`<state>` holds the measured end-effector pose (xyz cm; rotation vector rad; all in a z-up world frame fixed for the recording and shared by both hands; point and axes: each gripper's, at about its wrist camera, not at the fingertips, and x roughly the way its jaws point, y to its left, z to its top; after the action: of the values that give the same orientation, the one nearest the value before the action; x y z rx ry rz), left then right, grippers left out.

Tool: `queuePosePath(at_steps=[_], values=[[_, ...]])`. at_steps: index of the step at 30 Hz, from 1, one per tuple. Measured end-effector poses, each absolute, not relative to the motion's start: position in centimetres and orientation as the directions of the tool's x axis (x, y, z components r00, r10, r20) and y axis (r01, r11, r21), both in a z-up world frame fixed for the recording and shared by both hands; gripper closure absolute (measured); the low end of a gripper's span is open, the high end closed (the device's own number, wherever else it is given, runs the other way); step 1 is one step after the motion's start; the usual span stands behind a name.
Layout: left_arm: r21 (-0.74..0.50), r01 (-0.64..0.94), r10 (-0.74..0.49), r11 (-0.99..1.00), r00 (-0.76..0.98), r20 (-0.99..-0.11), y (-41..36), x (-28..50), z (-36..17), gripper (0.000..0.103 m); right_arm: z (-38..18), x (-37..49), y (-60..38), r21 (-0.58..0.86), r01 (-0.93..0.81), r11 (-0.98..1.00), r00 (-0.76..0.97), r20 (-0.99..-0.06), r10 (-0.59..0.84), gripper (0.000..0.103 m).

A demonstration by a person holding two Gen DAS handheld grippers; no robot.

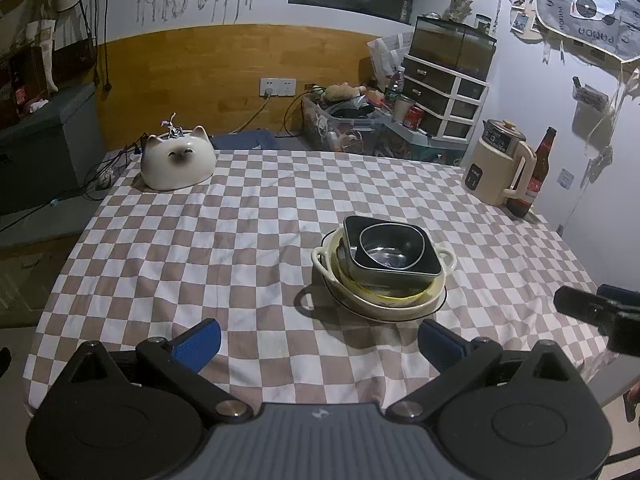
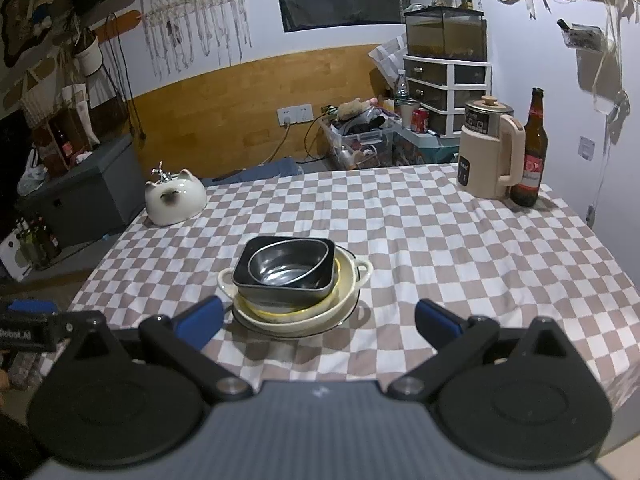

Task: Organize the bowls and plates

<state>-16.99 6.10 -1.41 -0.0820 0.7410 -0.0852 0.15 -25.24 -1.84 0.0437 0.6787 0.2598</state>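
Room: a white wall on top and a wood panel [image 1: 224, 80] below, with a dark window and a set of drawers [image 2: 446, 88] in the corner.
Table: a brown and white checked cloth [image 1: 240, 232] covers it, with some wrinkles.
Jug and bottle: a cream kettle jug [image 2: 486, 152] stands upright at the far right, with a brown bottle [image 2: 530, 152] touching its side. The bottle has a red label, but I cannot read the words.
Cat dish: a white cat face dish [image 1: 176, 158] sits upside down at the far left corner.
Stack: the dishes sit in the middle of the table. A cream bowl with two handles [image 1: 332, 276] is near the bottom, a black square bowl [image 1: 394, 276] sits tilted in it, and a shiny metal bowl [image 1: 390, 246] is inside that. The handles point left and right.
Left claw: the left gripper [image 1: 320, 344] is wide apart and holds nothing, near the stack. Its side reads "Robot.AI" in the right view.
Right claw: the right gripper [image 2: 320, 320] is wide apart too, and holds nothing.
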Motion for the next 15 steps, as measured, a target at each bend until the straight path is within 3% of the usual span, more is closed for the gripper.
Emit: queuePosePath(at_steps=[15], values=[[-0.106,0.042,-0.102,0.994,0.734,-0.671,6.81,-16.47,-1.37,0.000,-2.53,0.26,-25.38,0.130,-0.208,0.969,0.741,-0.626,0.243,0.001]])
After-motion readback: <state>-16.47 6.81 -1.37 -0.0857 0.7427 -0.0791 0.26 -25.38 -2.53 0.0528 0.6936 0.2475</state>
